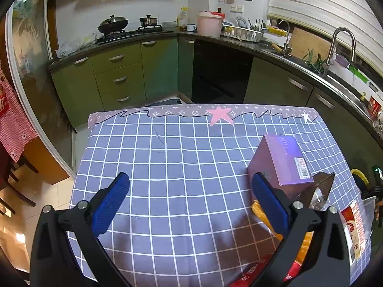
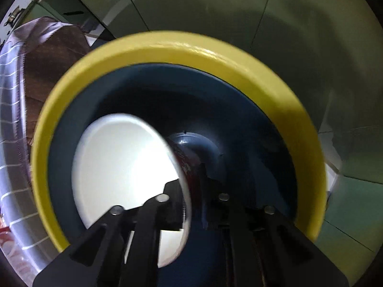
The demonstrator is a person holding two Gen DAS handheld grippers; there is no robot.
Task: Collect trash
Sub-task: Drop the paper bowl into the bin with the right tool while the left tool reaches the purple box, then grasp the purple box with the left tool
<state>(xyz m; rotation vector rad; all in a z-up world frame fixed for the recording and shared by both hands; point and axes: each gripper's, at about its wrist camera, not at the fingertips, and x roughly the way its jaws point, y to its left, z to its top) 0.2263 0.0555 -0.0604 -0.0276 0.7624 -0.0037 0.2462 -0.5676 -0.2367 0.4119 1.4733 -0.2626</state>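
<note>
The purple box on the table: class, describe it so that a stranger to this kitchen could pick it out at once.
Start at the table with the blue checked cloth and go to its right side. There the purple box stands just beyond the left gripper, whose jaws are open. Unlike the orange and red packets nearer the camera, it is a shiny lilac carton with a small white barcode label.

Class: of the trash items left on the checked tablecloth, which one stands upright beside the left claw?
The purple box: it stands upright beside the left claw, while the orange packet lies flat.

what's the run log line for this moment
left gripper: open over table | right gripper: holding white cup over bin | purple box: on table
</note>
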